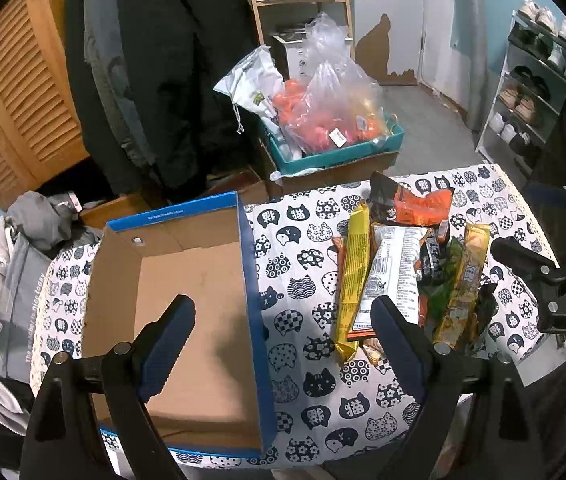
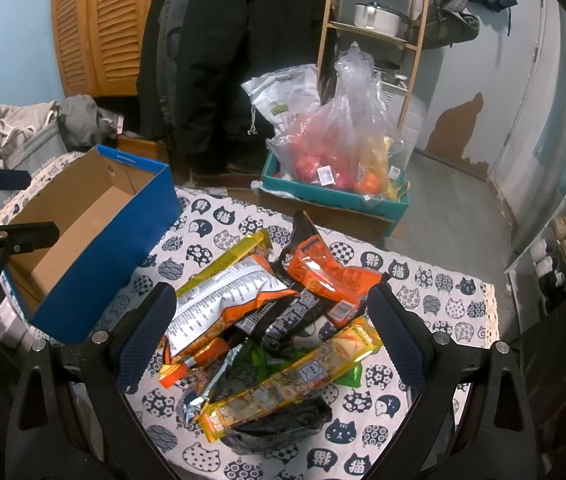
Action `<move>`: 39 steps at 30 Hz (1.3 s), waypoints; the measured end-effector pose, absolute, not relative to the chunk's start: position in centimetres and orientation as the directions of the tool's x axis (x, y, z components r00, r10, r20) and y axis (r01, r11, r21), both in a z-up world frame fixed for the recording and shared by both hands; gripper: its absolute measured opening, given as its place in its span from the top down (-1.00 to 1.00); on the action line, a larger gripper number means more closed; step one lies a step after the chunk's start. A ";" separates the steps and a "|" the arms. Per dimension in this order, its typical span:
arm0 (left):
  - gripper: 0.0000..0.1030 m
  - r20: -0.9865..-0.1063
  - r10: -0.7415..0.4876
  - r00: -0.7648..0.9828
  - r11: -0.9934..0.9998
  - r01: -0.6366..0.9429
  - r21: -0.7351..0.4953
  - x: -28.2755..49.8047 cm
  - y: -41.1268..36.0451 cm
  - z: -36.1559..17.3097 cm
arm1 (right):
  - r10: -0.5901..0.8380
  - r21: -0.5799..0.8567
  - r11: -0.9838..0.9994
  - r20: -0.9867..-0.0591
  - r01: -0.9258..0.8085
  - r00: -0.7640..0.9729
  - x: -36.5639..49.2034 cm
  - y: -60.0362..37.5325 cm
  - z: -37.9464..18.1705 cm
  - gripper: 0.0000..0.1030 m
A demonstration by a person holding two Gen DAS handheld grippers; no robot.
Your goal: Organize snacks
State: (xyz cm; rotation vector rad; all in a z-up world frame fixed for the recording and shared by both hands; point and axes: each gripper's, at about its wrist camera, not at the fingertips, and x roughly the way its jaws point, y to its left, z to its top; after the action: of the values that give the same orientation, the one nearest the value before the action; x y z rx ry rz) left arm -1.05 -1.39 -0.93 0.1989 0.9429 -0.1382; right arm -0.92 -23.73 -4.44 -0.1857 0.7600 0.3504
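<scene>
Both claws apart, empty: right claw over snack pile for pick, left claw by empty box w/ room to load.

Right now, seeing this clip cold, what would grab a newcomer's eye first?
The heap of bright snack packets on the cat-print tablecloth, framed by the open right hand-held gripper. To its left stands an empty blue cardboard box, under the open left hand-held gripper. Behind, a teal box holds bagged orange fruit.
</scene>
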 end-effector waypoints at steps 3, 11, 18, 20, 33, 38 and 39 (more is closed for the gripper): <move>-0.76 -0.814 -0.032 0.579 0.973 0.204 0.107 -1.0 -1.4 -0.9 | 0.244 -0.037 0.926 -0.701 -0.376 0.670 -0.9 -23.8 -4.5 -0.84; -0.76 -0.815 -0.030 0.578 0.973 0.204 0.109 -1.0 -1.3 -0.9 | 0.242 -0.039 0.926 -0.702 -0.376 0.670 -0.9 -23.7 -4.4 -0.84; -0.76 -0.816 -0.032 0.577 0.973 0.205 0.107 -0.9 -1.4 -0.9 | 0.242 -0.038 0.926 -0.703 -0.376 0.669 -0.9 -23.8 -4.5 -0.84; -0.76 -0.817 -0.035 0.575 0.973 0.207 0.104 -0.9 -1.4 -1.0 | 0.242 -0.039 0.926 -0.703 -0.376 0.669 -0.9 -23.7 -4.4 -0.84; -0.76 -0.820 -0.039 0.570 0.972 0.212 0.101 -1.1 -1.5 -1.2 | 0.241 -0.039 0.926 -0.704 -0.376 0.668 -0.9 -23.7 -4.5 -0.84; -0.76 -0.821 -0.038 0.570 0.972 0.211 0.101 -1.0 -1.5 -1.2 | 0.241 -0.040 0.926 -0.704 -0.376 0.668 -0.9 -23.8 -4.5 -0.84; -0.76 -0.821 -0.039 0.570 0.972 0.211 0.100 -1.0 -1.5 -1.1 | 0.241 -0.040 0.926 -0.704 -0.376 0.668 -0.9 -23.8 -4.6 -0.84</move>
State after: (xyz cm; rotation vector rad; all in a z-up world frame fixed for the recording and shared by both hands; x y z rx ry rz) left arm -1.03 -1.48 -1.15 0.1950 0.9545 -0.1477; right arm -0.90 -23.79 -4.59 -0.1881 0.7645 0.3508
